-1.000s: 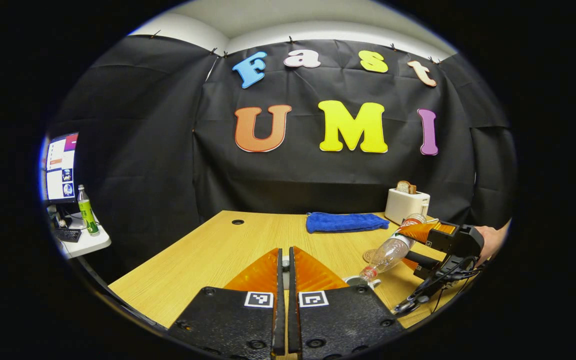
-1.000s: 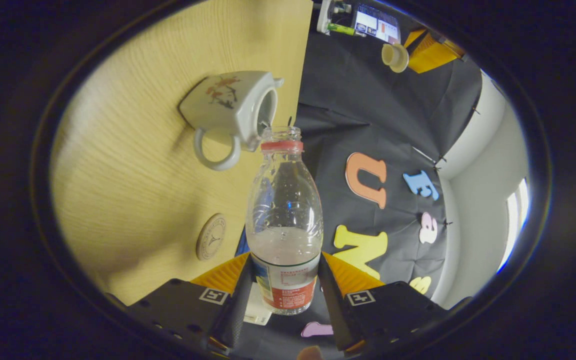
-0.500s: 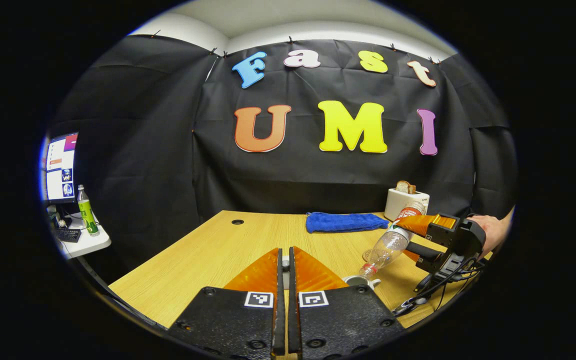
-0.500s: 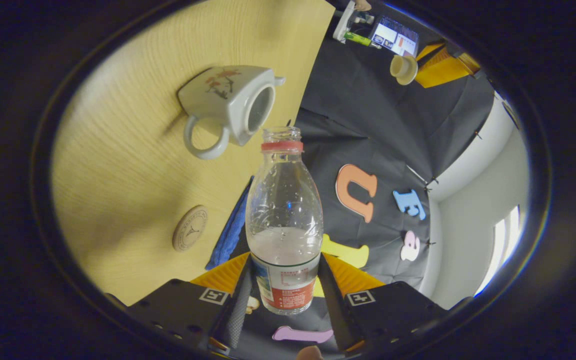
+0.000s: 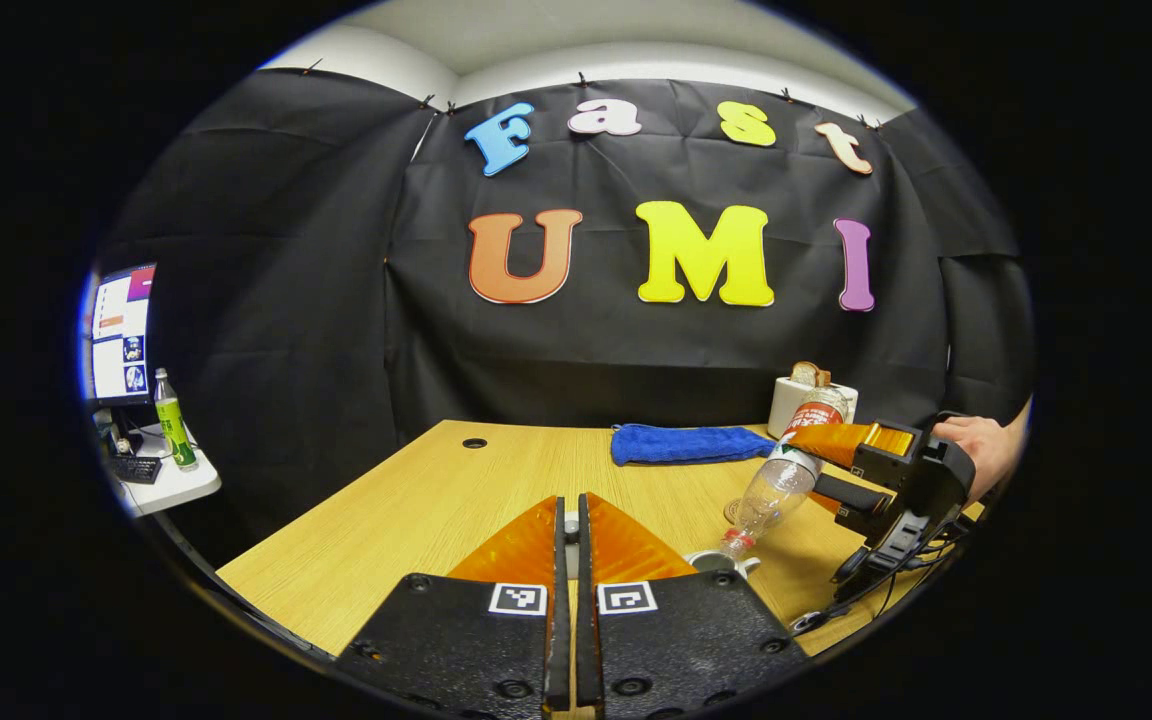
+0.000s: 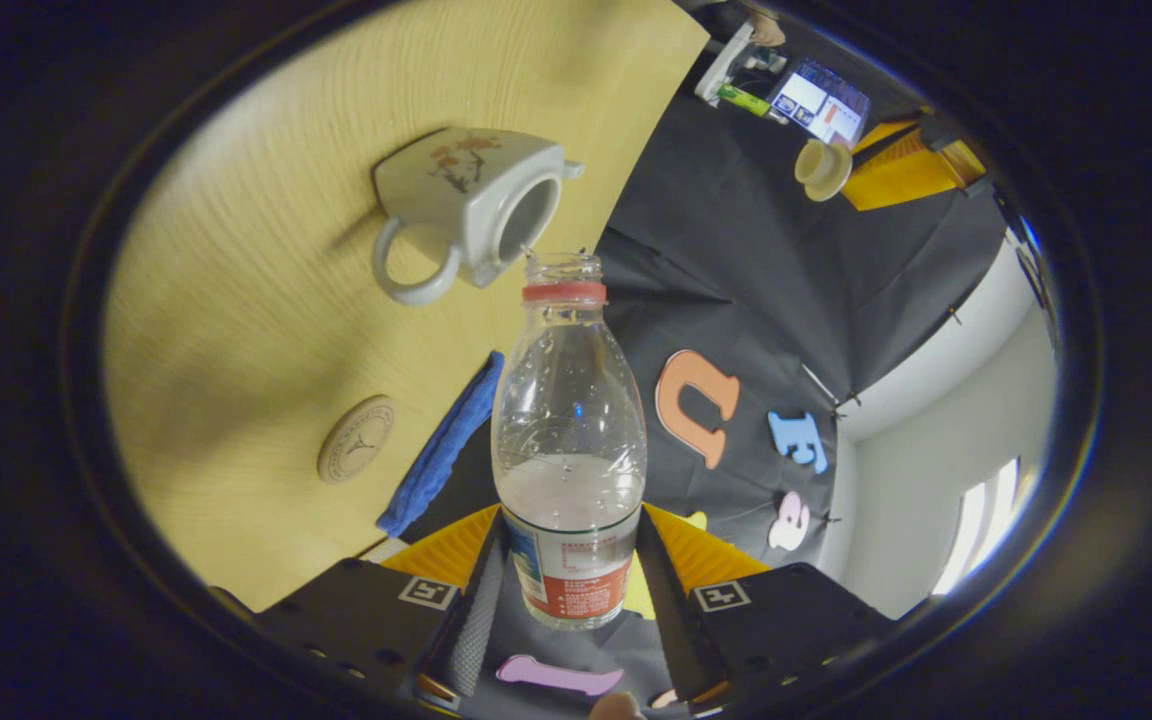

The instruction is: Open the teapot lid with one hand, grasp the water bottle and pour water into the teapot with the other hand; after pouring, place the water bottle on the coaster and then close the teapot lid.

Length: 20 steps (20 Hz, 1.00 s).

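So on my right gripper (image 6: 568,560) I've got the water bottle (image 6: 569,430) clamped between both fingers, down at the labelled end, with the neck running straight out ahead of them. In the right gripper view its long axis follows the fingers, open mouth with the red ring farthest away, sitting just at the rim of the teapot (image 6: 471,205). The teapot stands on the wooden table (image 6: 236,300) with its opening bare and its loop handle toward the coaster (image 6: 357,452), which lies well apart from it. A blue cloth (image 6: 441,455) lies beside the coaster, nearer the wall.

From the left gripper view the bottle (image 5: 781,478) is tipped neck-down, slanting from the right gripper (image 5: 841,470) to the teapot rim (image 5: 721,563), label end up. A hand (image 5: 976,455) grips that tool at the far right.

My left gripper (image 5: 568,530) is nearly closed, fingers a thin slit apart with a small knob between them; in the right gripper view that's the teapot lid (image 6: 822,167), held up in the air. A toaster (image 5: 796,400) sits behind the bottle.
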### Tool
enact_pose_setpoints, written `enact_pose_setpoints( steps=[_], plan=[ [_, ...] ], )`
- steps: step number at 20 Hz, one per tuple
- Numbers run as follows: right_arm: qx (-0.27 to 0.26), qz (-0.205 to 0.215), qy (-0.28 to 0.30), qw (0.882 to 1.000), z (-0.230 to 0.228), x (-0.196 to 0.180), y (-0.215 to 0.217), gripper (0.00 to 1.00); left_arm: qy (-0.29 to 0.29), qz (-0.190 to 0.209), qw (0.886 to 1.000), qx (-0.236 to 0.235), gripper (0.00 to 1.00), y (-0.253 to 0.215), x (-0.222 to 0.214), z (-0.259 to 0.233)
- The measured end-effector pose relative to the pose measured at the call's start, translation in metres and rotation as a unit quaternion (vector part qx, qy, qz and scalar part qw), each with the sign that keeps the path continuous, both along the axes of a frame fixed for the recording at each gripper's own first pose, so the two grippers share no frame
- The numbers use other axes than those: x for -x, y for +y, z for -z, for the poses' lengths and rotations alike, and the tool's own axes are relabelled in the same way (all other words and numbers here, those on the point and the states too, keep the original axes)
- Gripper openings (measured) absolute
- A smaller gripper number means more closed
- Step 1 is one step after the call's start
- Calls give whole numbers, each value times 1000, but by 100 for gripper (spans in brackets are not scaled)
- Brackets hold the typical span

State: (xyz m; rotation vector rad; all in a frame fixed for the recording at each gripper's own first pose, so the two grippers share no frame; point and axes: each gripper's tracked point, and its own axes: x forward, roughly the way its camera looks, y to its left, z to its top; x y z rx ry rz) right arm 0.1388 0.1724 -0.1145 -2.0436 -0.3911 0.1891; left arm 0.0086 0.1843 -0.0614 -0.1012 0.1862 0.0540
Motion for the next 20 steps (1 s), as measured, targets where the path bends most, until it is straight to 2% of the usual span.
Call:
enact_pose_setpoints(
  steps=[8, 11, 13, 15, 17, 19, 20],
  plan=[
    [7, -6, -8, 1000, -4, -2, 2, 69, -1, -2, 1000, 2, 5, 2, 1, -1],
    [-12, 0, 1, 1000, 1, -2, -1, 70, -1, -3, 1000, 3, 5, 1, 2, -2],
    [-50, 11, 28, 998, 11, -1, -6, 72, -4, -2, 1000, 2, 5, -2, 2, -4],
    [-114, 33, 78, 990, 26, -3, -14, 72, -5, -1, 1000, 1, 5, -2, 2, -5],
    [-180, 51, 121, 975, 29, 1, -15, 70, -8, -2, 1000, 4, 5, -3, 1, -6],
    [-247, 67, 155, 954, 32, 8, -19, 72, -9, -2, 1000, 12, 5, -7, -1, -6],
    [-284, 77, 180, 939, 38, 10, -22, 72, -10, 1, 1000, 13, 5, -11, -2, -7]
  ],
)
